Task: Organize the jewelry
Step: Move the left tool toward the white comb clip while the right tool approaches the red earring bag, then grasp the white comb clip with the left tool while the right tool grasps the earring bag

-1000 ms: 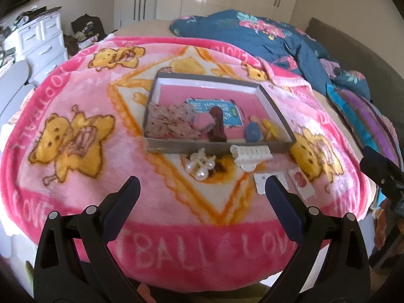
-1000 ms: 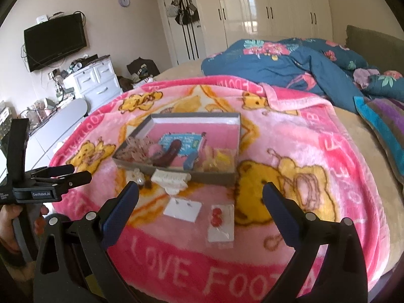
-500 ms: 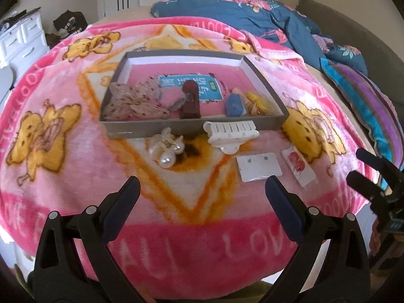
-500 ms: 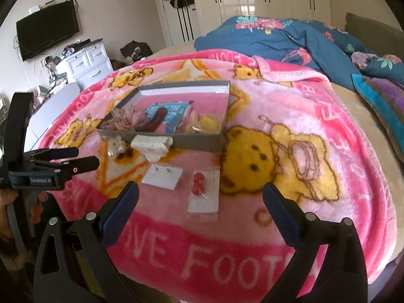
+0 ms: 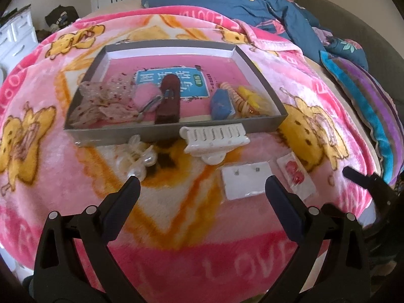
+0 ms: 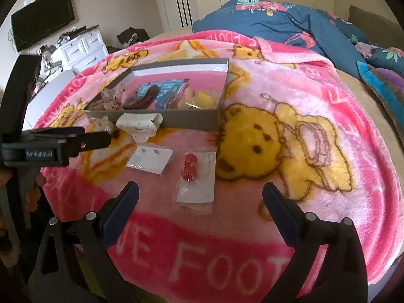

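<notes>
Ahead of the left gripper, a pink blanket with yellow bears and white lettering carries a grey tray lined pink. Inside: a dotted sheer bow, maroon clip, blue pouch, something yellow, perhaps bands. Nearer: white claw clip, pearly clip, white card, red earrings.

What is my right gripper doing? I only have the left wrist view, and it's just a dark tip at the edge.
Observer: The right gripper is open and holds nothing.
Operator: What's in front of it?
Observer: The red bead packet lies flat on the blanket, just beyond the fingertips and roughly centred between them.
Operator: And the white earring card?
Observer: The white earring card lies farther off, toward that gripper's left side.
</notes>
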The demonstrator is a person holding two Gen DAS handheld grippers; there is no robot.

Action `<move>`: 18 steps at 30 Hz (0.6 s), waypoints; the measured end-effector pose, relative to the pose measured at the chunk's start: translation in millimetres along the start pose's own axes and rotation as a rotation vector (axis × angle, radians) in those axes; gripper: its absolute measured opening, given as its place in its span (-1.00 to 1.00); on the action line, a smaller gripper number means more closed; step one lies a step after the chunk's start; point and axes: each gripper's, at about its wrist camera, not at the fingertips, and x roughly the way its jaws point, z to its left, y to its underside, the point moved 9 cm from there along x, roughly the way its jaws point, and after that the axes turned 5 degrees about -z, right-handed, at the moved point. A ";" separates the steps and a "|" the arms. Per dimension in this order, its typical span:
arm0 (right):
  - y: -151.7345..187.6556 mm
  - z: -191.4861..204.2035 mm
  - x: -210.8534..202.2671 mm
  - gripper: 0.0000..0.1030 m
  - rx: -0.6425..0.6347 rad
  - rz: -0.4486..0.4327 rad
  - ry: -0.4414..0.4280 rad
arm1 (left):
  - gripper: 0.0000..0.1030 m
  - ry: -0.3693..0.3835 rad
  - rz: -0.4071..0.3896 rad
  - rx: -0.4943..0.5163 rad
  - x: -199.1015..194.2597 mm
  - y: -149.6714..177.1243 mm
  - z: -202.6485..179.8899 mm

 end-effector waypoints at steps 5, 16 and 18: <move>5.7 -0.1 10.0 0.89 -0.002 0.018 0.000 | 0.80 0.019 0.011 -0.024 17.4 -8.5 -7.0; 8.4 1.8 29.7 0.88 -0.014 0.039 0.005 | 0.80 -0.002 0.039 -0.053 48.6 -18.0 -8.0; 9.4 2.2 35.9 0.73 -0.019 0.049 0.006 | 0.80 -0.002 0.043 -0.058 53.0 -19.5 -8.2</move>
